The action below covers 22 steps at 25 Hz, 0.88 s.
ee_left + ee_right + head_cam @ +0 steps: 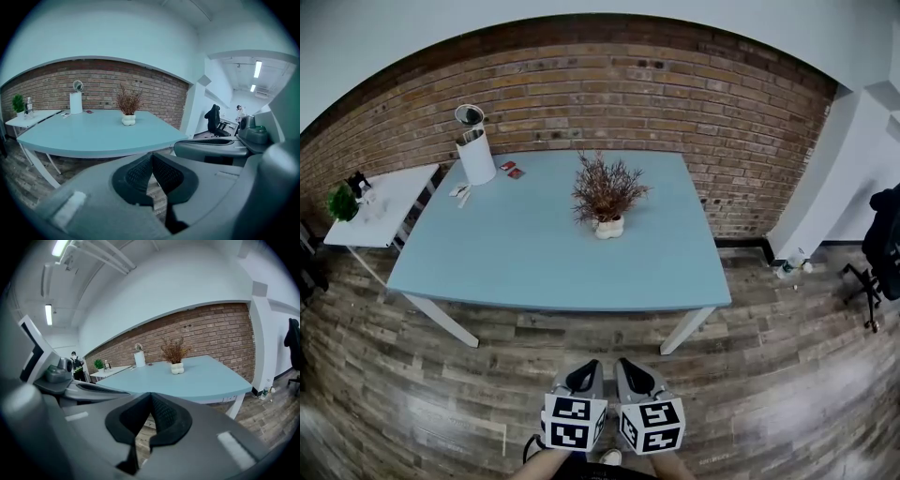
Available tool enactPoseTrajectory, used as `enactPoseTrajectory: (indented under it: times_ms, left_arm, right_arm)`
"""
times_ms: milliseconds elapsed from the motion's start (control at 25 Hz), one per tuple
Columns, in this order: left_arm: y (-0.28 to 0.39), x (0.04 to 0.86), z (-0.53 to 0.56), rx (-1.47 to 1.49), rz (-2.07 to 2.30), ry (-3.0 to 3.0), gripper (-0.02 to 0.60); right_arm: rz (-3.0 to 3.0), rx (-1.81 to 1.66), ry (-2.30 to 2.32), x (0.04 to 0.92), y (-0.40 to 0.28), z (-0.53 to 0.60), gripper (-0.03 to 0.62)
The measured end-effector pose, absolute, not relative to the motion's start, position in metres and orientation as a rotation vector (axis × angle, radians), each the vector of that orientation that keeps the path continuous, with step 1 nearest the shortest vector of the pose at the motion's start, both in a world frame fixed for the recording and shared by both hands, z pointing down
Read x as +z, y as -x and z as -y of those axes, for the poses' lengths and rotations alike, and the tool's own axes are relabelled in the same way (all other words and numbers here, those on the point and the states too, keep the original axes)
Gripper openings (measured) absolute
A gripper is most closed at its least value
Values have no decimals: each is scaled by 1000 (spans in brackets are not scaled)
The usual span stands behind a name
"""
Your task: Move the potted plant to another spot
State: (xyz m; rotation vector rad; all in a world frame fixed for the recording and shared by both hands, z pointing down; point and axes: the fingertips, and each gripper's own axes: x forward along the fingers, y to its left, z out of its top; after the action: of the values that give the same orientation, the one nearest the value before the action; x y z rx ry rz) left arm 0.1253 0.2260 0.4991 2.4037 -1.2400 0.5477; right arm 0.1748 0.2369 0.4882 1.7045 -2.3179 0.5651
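The potted plant [606, 195], dry reddish-brown twigs in a small white lumpy pot, stands upright on the light blue table [525, 262], right of its middle. It also shows far ahead as the potted plant [128, 107] in the left gripper view and the potted plant [175, 355] in the right gripper view. My left gripper [584, 376] and right gripper [632, 376] hang side by side in front of the table's near edge, well short of the plant. Both are shut with nothing between the pads, as the left gripper [151, 164] and right gripper [150, 404] show.
A white cylinder with a round mirror [473, 145] stands at the table's far left corner, with small red items [512, 170] beside it. A white side table [380, 208] with a green plant is at left. A brick wall [675, 103] lies behind; an office chair [881, 253] stands at right.
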Motion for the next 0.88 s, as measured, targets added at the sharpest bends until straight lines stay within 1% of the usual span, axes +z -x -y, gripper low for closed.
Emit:
enactPoseTrajectory:
  times_ms: [320, 880]
  left_arm:
    - [-130, 503, -181, 552, 1204, -2402, 0]
    - [-109, 501, -100, 564, 1146, -2407, 0]
  right_arm:
    - [2282, 591, -1706, 494, -179, -193, 6]
    - [2212, 620, -1750, 491, -164, -114, 6]
